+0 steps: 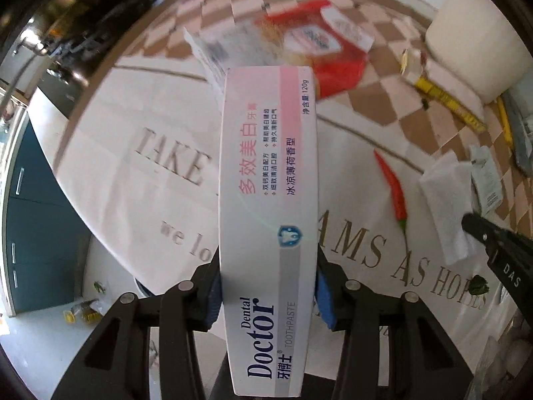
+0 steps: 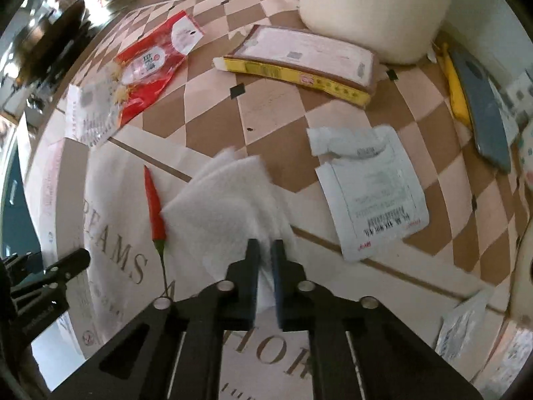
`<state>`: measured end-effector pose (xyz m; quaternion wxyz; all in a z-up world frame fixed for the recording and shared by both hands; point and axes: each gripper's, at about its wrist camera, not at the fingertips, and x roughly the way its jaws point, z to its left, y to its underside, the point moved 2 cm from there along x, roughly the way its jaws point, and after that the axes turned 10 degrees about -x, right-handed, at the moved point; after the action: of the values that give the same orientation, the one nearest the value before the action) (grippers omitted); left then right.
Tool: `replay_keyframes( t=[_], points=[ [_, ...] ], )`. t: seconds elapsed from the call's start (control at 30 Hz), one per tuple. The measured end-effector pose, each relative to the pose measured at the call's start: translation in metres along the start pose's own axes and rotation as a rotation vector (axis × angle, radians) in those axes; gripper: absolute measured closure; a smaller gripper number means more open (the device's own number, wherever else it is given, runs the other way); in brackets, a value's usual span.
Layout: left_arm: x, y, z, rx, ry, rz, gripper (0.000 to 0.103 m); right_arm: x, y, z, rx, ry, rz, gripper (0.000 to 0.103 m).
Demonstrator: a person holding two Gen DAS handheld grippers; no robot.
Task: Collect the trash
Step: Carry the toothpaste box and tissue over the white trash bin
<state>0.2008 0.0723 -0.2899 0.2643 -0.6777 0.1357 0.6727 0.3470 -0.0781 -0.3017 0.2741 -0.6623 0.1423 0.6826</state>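
Note:
My left gripper (image 1: pixel 266 286) is shut on a white and pink toothpaste box (image 1: pixel 269 200), held lengthwise above the tablecloth. My right gripper (image 2: pixel 266 250) is shut on the near corner of a white folded tissue (image 2: pixel 226 193), which also shows in the left wrist view (image 1: pixel 446 200). A red chili pepper (image 2: pixel 155 206) lies just left of the tissue; it also shows in the left wrist view (image 1: pixel 394 193). The right gripper's black arm (image 1: pixel 499 250) shows at the right edge of the left wrist view.
On the checkered tablecloth (image 2: pixel 266 116) lie a red snack wrapper (image 2: pixel 150 63), a yellow-edged flat box (image 2: pixel 299 60), a white torn packet with a barcode (image 2: pixel 373 186), a clear plastic wrapper (image 2: pixel 463 326) and a grey knife-like object (image 2: pixel 483 113). A cream container (image 2: pixel 373 10) stands at the back.

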Motion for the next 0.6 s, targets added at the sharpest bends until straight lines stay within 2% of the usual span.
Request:
replay_keyframes(
  t=[0.1, 0.3, 0.4, 0.6],
  points=[
    [-0.020, 0.006, -0.004, 0.012, 0.000, -0.060, 0.060, -0.018, 0.007, -0.002, 0.032, -0.021, -0.030, 0.097],
    [-0.066, 0.005, 0.023, 0.008, 0.014, -0.166, 0.060, -0.058, 0.011, 0.006, 0.054, -0.047, -0.097, 0.097],
    [-0.080, -0.003, 0.052, -0.018, 0.029, -0.200, 0.060, -0.075, 0.009, 0.022, 0.038, -0.056, -0.129, 0.097],
    [-0.100, -0.007, 0.109, -0.106, 0.028, -0.244, 0.060, -0.099, -0.013, 0.082, -0.030, -0.099, -0.187, 0.098]
  ],
)
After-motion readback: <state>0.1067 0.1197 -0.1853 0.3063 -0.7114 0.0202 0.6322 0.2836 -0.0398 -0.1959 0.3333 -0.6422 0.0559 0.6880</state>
